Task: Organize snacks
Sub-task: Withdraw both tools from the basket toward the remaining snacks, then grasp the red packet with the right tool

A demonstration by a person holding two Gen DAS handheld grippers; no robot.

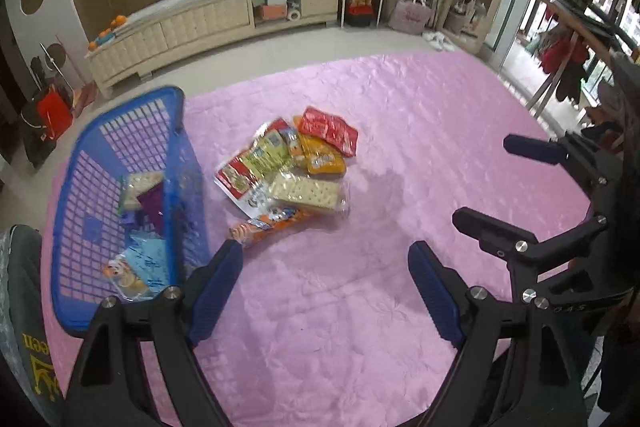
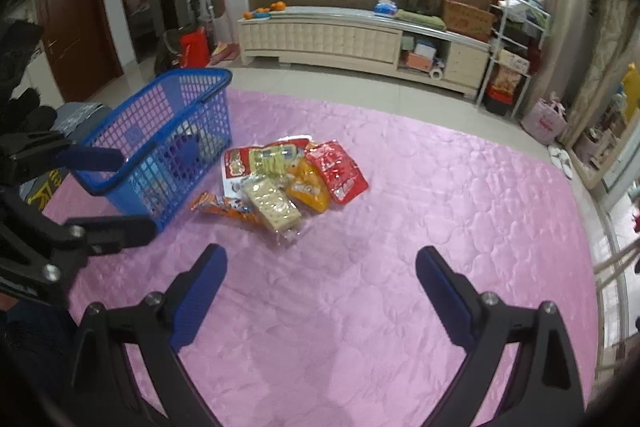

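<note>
A pile of snack packets (image 1: 288, 167) lies on the pink quilted cloth (image 1: 360, 307): a red packet (image 1: 330, 131), a yellow-orange one (image 1: 322, 159), a clear cracker pack (image 1: 306, 193) and a long orange pack (image 1: 272, 223). Left of the pile stands a blue mesh basket (image 1: 80, 187) with several packets inside. My left gripper (image 1: 324, 263) hovers open and empty just short of the pile. My right gripper (image 2: 322, 263) is also open and empty, with the pile (image 2: 280, 183) and basket (image 2: 120, 183) ahead on its left. Each gripper shows at the edge of the other's view.
A grey printed bag (image 1: 24, 307) sits beside the basket at the cloth's left edge. Beyond the cloth are tiled floor, a long cream cabinet (image 1: 208, 23) against the back wall, and a shelf rack (image 2: 508, 67). Glass doors are on the right.
</note>
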